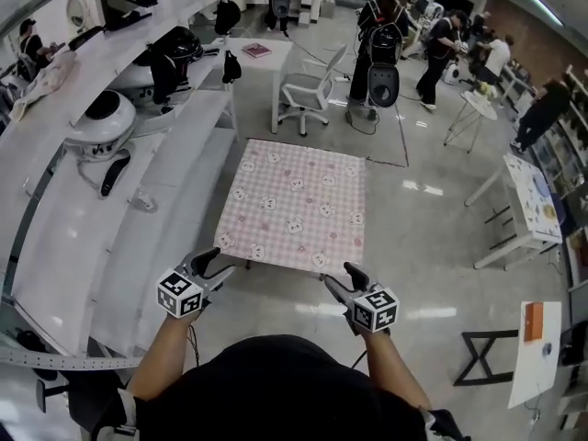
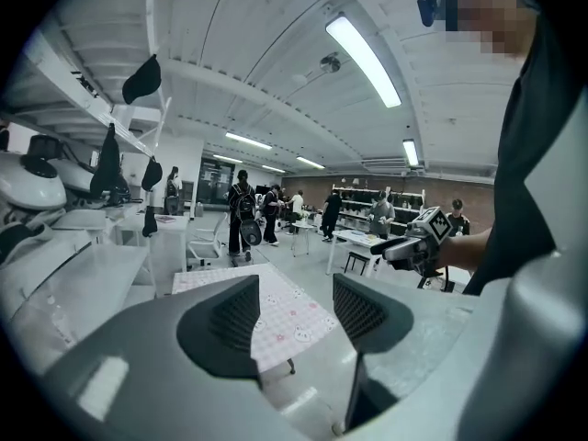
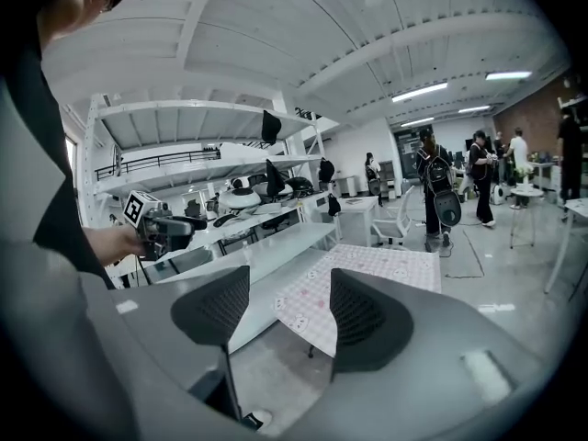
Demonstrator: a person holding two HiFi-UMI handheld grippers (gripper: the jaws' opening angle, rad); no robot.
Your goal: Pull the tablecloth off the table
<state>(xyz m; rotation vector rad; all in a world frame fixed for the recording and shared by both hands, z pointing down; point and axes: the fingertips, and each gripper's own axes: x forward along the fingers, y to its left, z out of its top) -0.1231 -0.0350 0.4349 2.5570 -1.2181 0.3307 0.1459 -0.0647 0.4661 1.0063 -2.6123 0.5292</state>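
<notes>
A pink checked tablecloth (image 1: 296,205) with small animal prints covers a small square table ahead of me. The same tablecloth (image 2: 285,315) shows between the left jaws, and the tablecloth (image 3: 363,274) lies past the right jaws too. My left gripper (image 1: 213,263) hovers open just short of the near left corner, holding nothing. My right gripper (image 1: 342,278) hangs open just short of the near right corner, also with nothing in it. Neither touches the cloth. The left gripper view catches the right gripper (image 2: 409,244); the right gripper view catches the left gripper (image 3: 165,226).
Long white benches (image 1: 156,200) with white robot parts (image 1: 99,122) run along the left. A white desk (image 1: 262,58) and office chair (image 1: 308,90) stand beyond the table. Several people (image 1: 381,35) stand at the back. More tables (image 1: 528,200) line the right; glossy floor surrounds me.
</notes>
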